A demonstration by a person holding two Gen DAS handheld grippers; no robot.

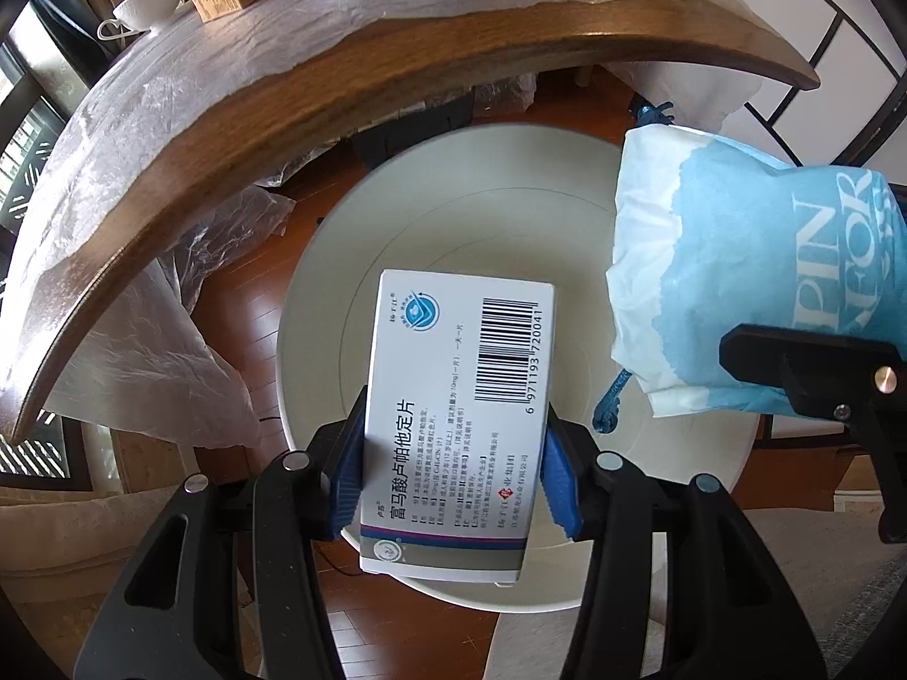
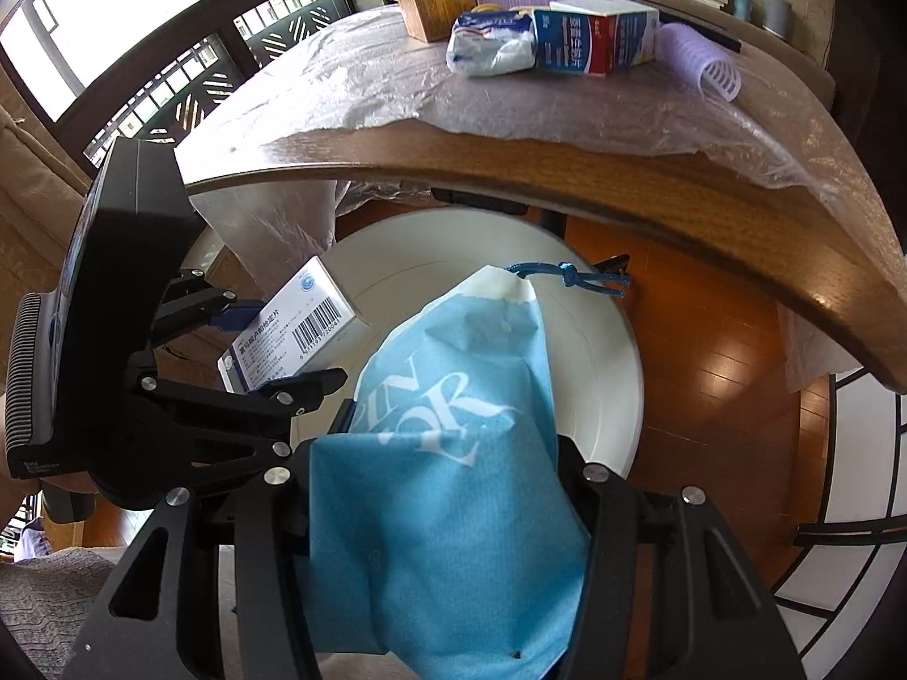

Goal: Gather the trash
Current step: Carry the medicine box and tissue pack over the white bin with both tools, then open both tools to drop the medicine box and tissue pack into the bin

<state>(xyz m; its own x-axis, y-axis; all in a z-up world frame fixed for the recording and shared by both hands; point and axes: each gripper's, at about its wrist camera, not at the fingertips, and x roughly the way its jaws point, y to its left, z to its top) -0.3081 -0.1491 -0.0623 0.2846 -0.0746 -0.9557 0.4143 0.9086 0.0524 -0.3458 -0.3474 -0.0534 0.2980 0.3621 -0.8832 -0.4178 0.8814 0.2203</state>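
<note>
left gripper (image 1: 453, 476) clamped on white cardboard medicine box with barcode (image 1: 459, 396), right gripper (image 2: 448, 476) clamped on crumpled blue-and-white paper bag with blue cord (image 2: 453, 453), both held over round white plastic bin (image 1: 453, 215) beside plastic-covered wooden table (image 1: 227, 107)

A white cardboard medicine box (image 1: 453, 396) carries black Chinese print, a black barcode, a round blue logo and a grey band edged in magenta, clamped between blue ribbed pads (image 1: 346, 481) on a black-framed left gripper (image 1: 448, 487). A crumpled sky-blue paper bag (image 2: 453, 481), white at its torn edge with white serif lettering and a dark blue cord, fills the black right gripper (image 2: 448, 453). Below sits a plain white round bin (image 1: 567, 215) on red-brown wooden flooring (image 1: 238, 306), beside a brown wood-grain tabletop (image 2: 623, 181) under clear, glinting plastic sheeting (image 2: 397, 85).
</note>
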